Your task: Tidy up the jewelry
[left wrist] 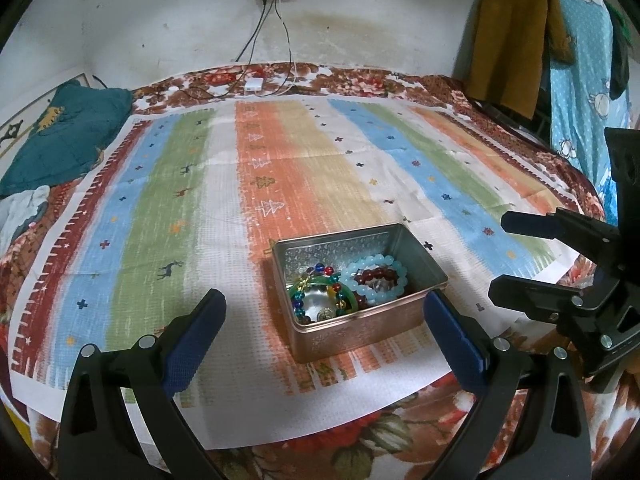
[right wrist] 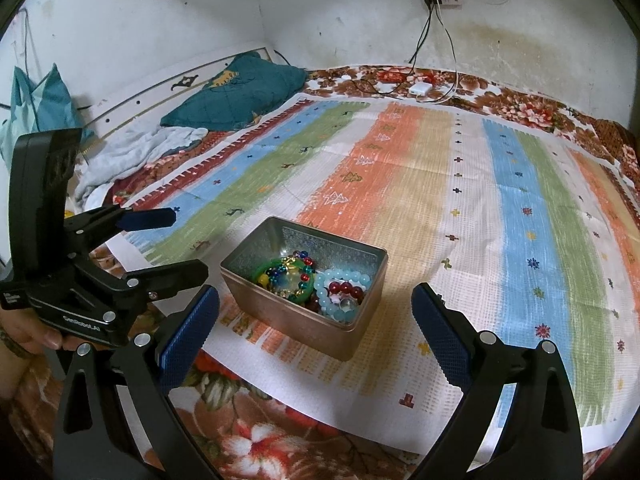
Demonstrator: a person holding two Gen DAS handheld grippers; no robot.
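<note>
An open metal tin (left wrist: 360,328) (right wrist: 288,320) sits on the striped cloth near the front edge. Inside lie a light blue bead bracelet (left wrist: 394,260) (right wrist: 352,276), a dark red bead bracelet (left wrist: 372,274) (right wrist: 346,289), a green bangle (left wrist: 352,300) (right wrist: 272,266) and a multicoloured bead string (left wrist: 320,268) (right wrist: 304,258). My left gripper (left wrist: 323,300) (right wrist: 188,243) hovers open just left of the tin, empty. My right gripper (right wrist: 316,294) (left wrist: 500,258) is open on the tin's right side, holding nothing. Neither gripper touches the tin.
The striped cloth (left wrist: 256,184) covers a floral bedspread (right wrist: 256,432). A teal pillow (right wrist: 240,96) and crumpled white fabric (right wrist: 132,148) lie at the left. A white charger with cables (left wrist: 254,84) rests by the wall. Clothes (left wrist: 516,36) hang at the right. A hand (right wrist: 32,332) holds the left gripper.
</note>
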